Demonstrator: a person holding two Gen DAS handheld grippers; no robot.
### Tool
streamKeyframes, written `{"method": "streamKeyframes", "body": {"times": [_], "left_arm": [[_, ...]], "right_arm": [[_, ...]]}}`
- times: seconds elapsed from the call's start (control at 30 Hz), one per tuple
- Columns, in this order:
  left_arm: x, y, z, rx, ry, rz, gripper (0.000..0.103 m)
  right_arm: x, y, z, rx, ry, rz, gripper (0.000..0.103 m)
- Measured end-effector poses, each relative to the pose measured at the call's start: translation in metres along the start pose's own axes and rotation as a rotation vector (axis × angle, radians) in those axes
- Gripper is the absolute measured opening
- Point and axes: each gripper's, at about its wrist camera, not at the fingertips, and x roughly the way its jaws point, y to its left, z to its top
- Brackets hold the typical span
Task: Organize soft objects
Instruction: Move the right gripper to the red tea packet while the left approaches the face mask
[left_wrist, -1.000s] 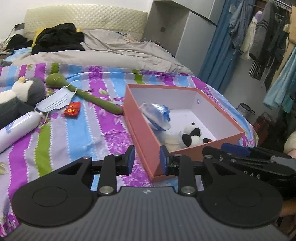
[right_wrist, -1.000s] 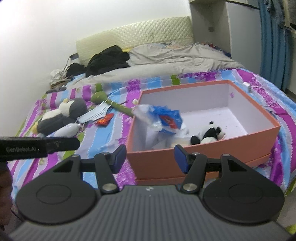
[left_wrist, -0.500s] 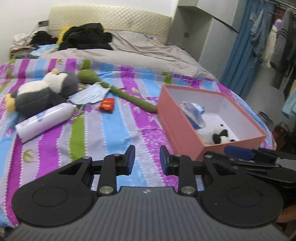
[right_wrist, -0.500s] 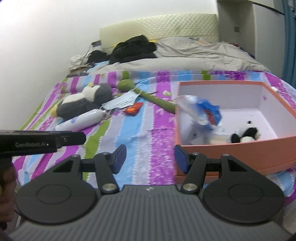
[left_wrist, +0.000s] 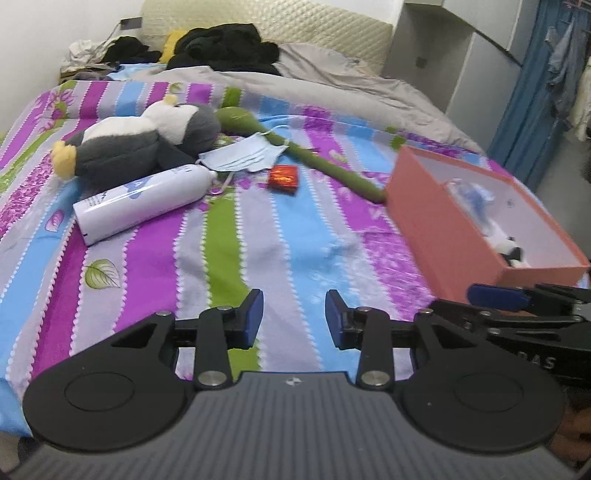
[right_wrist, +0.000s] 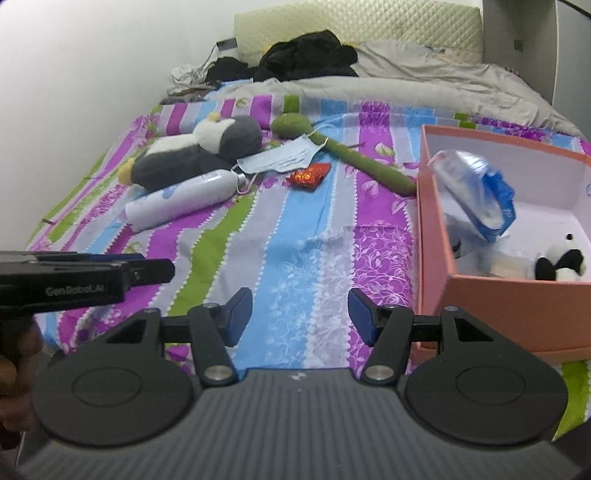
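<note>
A grey and white plush penguin lies at the far left of the striped bed. A long green plush and a blue face mask lie beside it. An orange box at the right holds a small panda plush and a blue and clear plastic bag. My left gripper and right gripper are open and empty, low over the bed's near edge.
A white bottle and a red foil packet lie on the bed. Black clothes and a grey duvet are at the head. A cabinet stands at the right.
Both grippers have swung left, away from the box and toward the plush toys. Both stay open and empty.
</note>
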Motion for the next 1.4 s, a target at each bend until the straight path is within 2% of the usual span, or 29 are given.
{"method": "streamKeyframes", "body": {"times": [0.5, 0.8, 1.07, 1.3, 1.4], "left_arm": [[0.129, 0.047, 0.043, 0.015, -0.017, 0.127, 0.043], [0.209, 0.067, 0.077, 0.056, -0.037, 0.161, 0.043], [0.247, 0.064, 0.101, 0.186, -0.086, 0.171, 0.043], [0.278, 0.067, 0.109, 0.262, -0.098, 0.210, 0.041], [0.287, 0.065, 0.109, 0.309, -0.101, 0.208, 0.037]], "right_arm": [[0.113, -0.011, 0.052, 0.073, 0.011, -0.007, 0.060], [0.191, -0.016, 0.090, 0.162, 0.005, -0.008, 0.060], [0.244, -0.020, 0.117, 0.227, 0.008, 0.006, 0.060], [0.279, -0.022, 0.140, 0.219, 0.004, 0.032, 0.060], [0.293, -0.016, 0.143, 0.171, 0.025, 0.002, 0.060]]}}
